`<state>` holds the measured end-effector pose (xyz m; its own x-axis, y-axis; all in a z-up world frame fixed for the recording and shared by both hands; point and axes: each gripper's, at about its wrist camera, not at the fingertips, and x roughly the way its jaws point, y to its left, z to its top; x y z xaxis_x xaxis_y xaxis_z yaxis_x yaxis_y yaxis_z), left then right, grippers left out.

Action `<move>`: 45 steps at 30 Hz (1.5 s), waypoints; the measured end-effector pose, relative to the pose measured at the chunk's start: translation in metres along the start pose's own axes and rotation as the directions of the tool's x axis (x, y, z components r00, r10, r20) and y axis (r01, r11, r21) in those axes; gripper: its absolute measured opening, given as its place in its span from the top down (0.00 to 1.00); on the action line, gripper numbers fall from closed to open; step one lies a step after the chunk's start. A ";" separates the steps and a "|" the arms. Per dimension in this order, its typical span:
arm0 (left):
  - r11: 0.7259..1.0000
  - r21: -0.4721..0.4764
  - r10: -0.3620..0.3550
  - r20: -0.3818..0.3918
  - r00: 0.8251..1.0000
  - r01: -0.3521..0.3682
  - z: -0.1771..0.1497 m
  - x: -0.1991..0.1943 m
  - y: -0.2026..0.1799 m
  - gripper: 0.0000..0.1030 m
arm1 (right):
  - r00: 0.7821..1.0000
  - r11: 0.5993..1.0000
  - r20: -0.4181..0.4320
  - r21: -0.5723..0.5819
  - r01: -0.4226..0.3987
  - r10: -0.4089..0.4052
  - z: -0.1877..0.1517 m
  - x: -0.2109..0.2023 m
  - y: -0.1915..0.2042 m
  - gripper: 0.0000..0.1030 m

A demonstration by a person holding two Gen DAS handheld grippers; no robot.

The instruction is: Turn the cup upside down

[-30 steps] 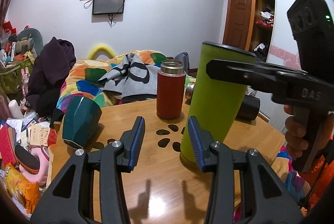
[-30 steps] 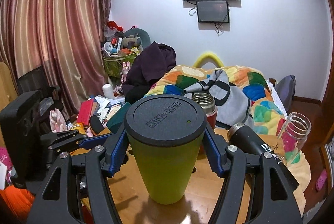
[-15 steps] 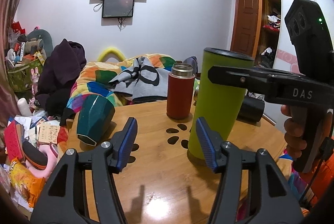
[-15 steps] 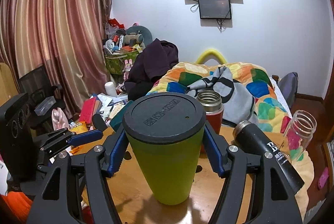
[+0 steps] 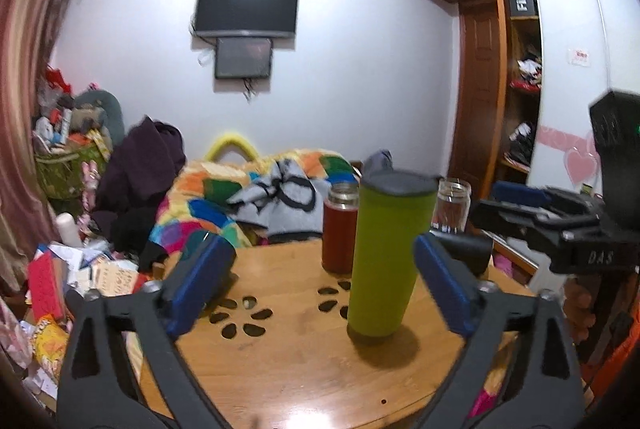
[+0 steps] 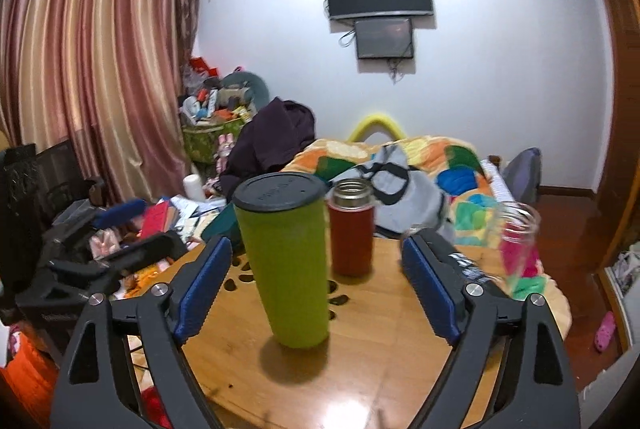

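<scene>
A tall lime-green cup [image 5: 386,257] stands on the wooden table [image 5: 304,357] with its narrow end down and a dark flat end on top. It also shows in the right wrist view [image 6: 286,261]. My left gripper [image 5: 320,289] is open and empty, with the cup beyond the gap between its blue pads, nearer the right pad. My right gripper [image 6: 316,293] is open and empty, with the cup between and beyond its blue pads. The right gripper's body shows at the right of the left wrist view [image 5: 560,229].
A red flask [image 6: 352,229] with a metal neck stands just behind the cup. A clear glass jar [image 6: 518,241] and a black bottle [image 6: 456,257] are at the table's right. A teal cup [image 6: 222,225] lies at the left, mostly hidden. Bedding and clutter lie beyond.
My right gripper has let go of the green cup and drawn back from it, jaws wide. My left gripper has opened wider and pulled back. The cup stands free on the table.
</scene>
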<state>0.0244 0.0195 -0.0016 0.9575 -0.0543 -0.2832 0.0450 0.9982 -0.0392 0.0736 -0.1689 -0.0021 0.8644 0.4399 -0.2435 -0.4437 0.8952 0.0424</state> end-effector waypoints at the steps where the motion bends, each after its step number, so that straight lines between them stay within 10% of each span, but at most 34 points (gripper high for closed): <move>1: 1.000 0.003 0.012 0.010 1.000 -0.012 0.001 -0.004 -0.003 0.01 | 1.000 1.000 0.003 0.003 0.007 -0.007 -0.001 -0.005 -0.001 0.16; 4: 0.999 0.003 0.054 0.023 0.998 -0.054 0.002 -0.015 -0.010 0.00 | 0.999 0.999 0.021 0.003 0.035 -0.035 -0.003 -0.020 -0.002 0.00; 45: 0.993 0.013 0.119 0.026 0.993 -0.119 -0.019 -0.049 -0.031 0.00 | 0.993 0.994 0.056 0.034 0.102 -0.104 -0.028 -0.068 0.001 0.00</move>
<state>-0.0295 -0.0096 -0.0051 0.9633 0.0651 -0.2606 -0.0654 0.9978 0.0074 0.0078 -0.1998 -0.0130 0.9178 0.3474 -0.1924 -0.3443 0.9375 0.0506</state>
